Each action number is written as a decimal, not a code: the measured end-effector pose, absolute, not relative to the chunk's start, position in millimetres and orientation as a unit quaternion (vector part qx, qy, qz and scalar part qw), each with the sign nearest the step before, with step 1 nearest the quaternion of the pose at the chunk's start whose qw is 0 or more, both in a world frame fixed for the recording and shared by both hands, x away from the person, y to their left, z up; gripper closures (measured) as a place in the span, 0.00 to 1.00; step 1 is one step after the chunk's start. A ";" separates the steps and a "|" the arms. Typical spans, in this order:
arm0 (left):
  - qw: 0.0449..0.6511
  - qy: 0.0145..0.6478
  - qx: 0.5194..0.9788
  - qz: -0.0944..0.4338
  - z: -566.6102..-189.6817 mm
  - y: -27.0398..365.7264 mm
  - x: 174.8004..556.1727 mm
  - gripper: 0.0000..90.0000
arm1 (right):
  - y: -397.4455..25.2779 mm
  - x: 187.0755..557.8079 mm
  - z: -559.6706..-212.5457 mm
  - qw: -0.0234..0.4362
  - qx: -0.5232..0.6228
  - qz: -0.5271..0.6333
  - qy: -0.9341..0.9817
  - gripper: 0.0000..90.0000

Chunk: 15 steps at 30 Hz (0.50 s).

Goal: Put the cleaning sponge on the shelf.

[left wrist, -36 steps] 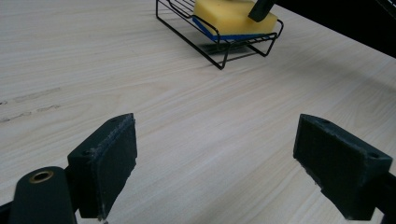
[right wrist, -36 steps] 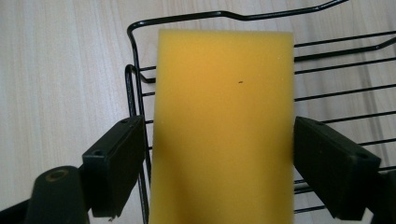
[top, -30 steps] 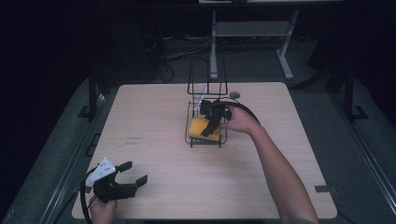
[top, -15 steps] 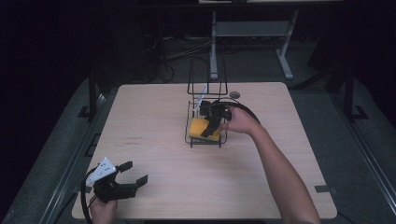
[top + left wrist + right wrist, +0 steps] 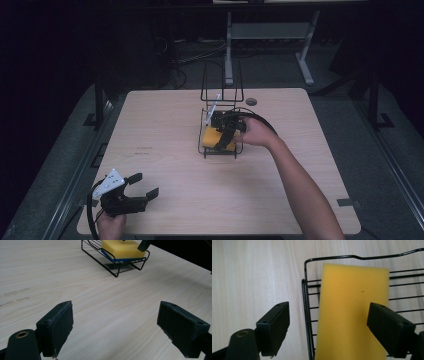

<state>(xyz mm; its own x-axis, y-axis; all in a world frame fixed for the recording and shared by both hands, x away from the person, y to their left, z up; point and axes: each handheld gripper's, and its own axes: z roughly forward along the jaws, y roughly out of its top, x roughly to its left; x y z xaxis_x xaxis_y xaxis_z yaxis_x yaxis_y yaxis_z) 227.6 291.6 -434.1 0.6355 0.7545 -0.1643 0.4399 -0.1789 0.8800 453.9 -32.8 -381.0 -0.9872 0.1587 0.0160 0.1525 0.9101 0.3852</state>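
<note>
At the desk's [image 5: 165, 200] near left corner the left tool [image 5: 142, 192] rested spread and empty. Farther in, mid-desk, the right tool [image 5: 327, 330] hung spread over the yellow sponge [image 5: 353, 312] lying in the wire rack [image 5: 305, 302]. One jaw stood outside the rack's rim, so it probably needed shifting inward before closing.

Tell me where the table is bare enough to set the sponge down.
Bare wood runs between the left gripper and the rack, and along the table's right side beyond the forearm. It is crowded at the rack, where the sponge lies under the open right gripper, with a small disc behind.
</note>
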 end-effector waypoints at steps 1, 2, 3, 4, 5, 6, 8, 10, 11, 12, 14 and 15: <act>0.503 0.397 0.752 0.156 -434.1 291.6 227.6 0.14 | -33.3 452.9 -381.3 0.006 0.082 0.197 0.977 0.20; 0.503 0.397 0.752 0.157 -434.1 291.3 227.6 0.14 | -33.8 452.6 -381.8 0.007 0.082 0.197 0.977 0.20; 0.503 0.397 0.752 0.157 -434.1 291.1 227.7 0.14 | -34.2 452.0 -382.5 0.009 0.082 0.197 0.977 0.20; 0.503 0.397 0.752 0.157 -434.2 290.9 227.7 0.14 | -34.7 450.9 -382.8 0.009 0.083 0.198 0.977 0.20; 0.502 0.397 0.752 0.157 -434.2 290.7 227.7 0.14 | -34.9 450.4 -383.0 0.008 0.082 0.197 0.977 0.20; 0.502 0.397 0.752 0.157 -434.2 290.7 227.7 0.14 | -34.6 449.6 -383.3 0.010 0.082 0.193 0.978 0.20; 0.502 0.396 0.752 0.157 -434.2 290.6 227.7 0.14 | -34.1 448.4 -383.5 0.012 0.080 0.192 0.978 0.20; 0.502 0.396 0.753 0.157 -434.2 290.6 227.7 0.14 | -33.8 447.7 -383.3 0.011 0.080 0.192 0.978 0.20; 0.502 0.397 0.752 0.157 -434.2 290.6 227.6 0.14 | -32.6 445.8 -382.9 0.011 0.077 0.193 0.978 0.20; 0.502 0.396 0.753 0.157 -434.0 290.7 227.6 0.14 | -31.9 444.9 -382.6 0.012 0.075 0.192 0.978 0.20; 0.502 0.396 0.753 0.157 -434.0 290.7 227.6 0.14 | -31.4 444.1 -382.4 0.013 0.076 0.191 0.979 0.20; 0.502 0.396 0.753 0.157 -434.0 290.6 227.4 0.14 | -30.3 442.2 -382.4 0.013 0.073 0.190 0.979 0.20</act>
